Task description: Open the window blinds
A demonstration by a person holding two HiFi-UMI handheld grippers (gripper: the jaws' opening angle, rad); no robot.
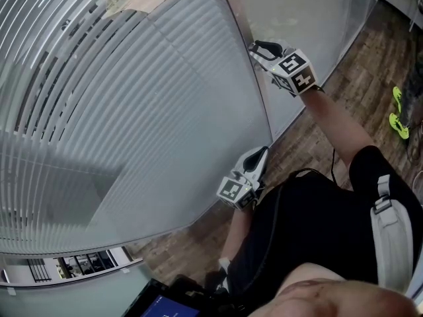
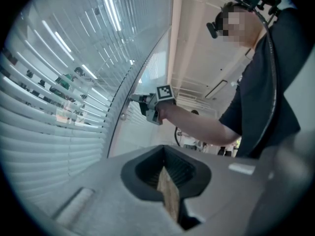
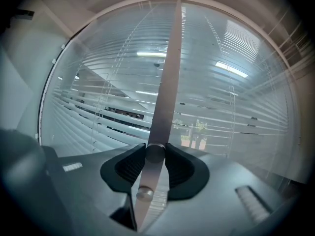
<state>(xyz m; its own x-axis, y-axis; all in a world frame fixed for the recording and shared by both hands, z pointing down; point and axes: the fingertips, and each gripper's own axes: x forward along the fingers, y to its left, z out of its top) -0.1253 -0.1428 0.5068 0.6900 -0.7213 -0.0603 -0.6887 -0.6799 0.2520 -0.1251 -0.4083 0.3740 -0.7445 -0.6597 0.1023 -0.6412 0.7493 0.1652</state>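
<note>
Right now the right claw (image 3: pixel 155 154) is reaching up to the window and squeezing a small round metal knob (image 3: pixel 155 151). Its two jaws are sitting one on each side of the knob and touching it. The knob is sticking out of a thin grey post (image 3: pixel 170 58) that is running straight up the window. A second small knob (image 3: pixel 144 193) is sitting on the same post, just below the first one and not in the jaws.

The blinds (image 1: pixel 132 111) are hanging behind the glass on both sides of the post and are covering the whole window. Their slats are lying flat across, one above the other. Thin gaps between them are letting bits of the outside show through.

The left claw (image 1: pixel 263 152) is hanging lower down, near the person's body and well apart from the right claw. It is pointing up toward the bottom of the post but is not touching it. Its jaws are pressed together at the tips, with only a thin slit showing between them, and they are holding nothing.

Down below, the person is standing on a brown wooden floor (image 1: pixel 344 78) just beside the window.
</note>
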